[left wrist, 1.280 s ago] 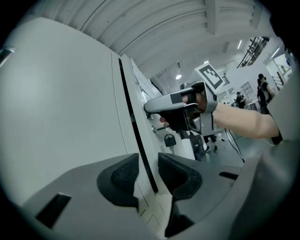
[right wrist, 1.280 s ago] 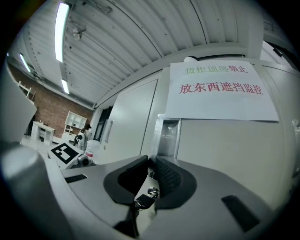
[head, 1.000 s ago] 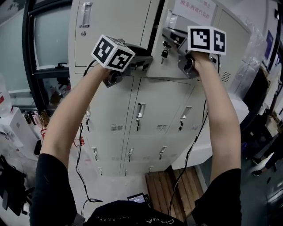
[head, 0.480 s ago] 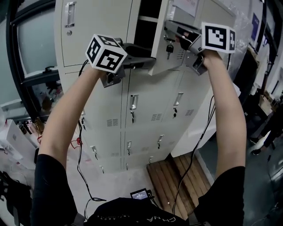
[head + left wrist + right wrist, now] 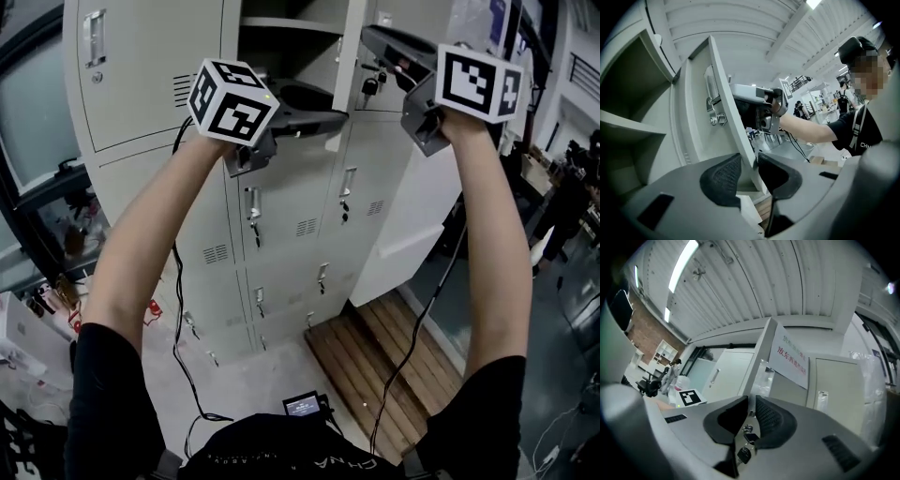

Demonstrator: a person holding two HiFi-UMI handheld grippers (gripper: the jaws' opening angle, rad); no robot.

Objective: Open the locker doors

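Observation:
The grey upper locker door (image 5: 349, 58) stands swung out from its open compartment (image 5: 281, 42), whose shelf shows inside. My left gripper (image 5: 330, 120) is shut on the door's lower edge; in the left gripper view the door panel (image 5: 701, 117) runs between the pads of that gripper (image 5: 749, 161). My right gripper (image 5: 377, 45) is shut on the door at its lock side, where keys (image 5: 368, 86) hang. In the right gripper view the keys (image 5: 743, 453) dangle below this gripper (image 5: 751, 414), and a door face with a printed notice (image 5: 790, 357) rises beyond.
Closed lockers (image 5: 281, 211) with handles fill the rows below, and another closed door (image 5: 141, 66) is at upper left. A wooden pallet (image 5: 380, 352) lies on the floor at the right. Cables hang from both grippers. A person (image 5: 570, 183) stands at far right.
The upper door has swung further out, exposing more of the compartment. Both grippers stayed shut on it and moved along with it.

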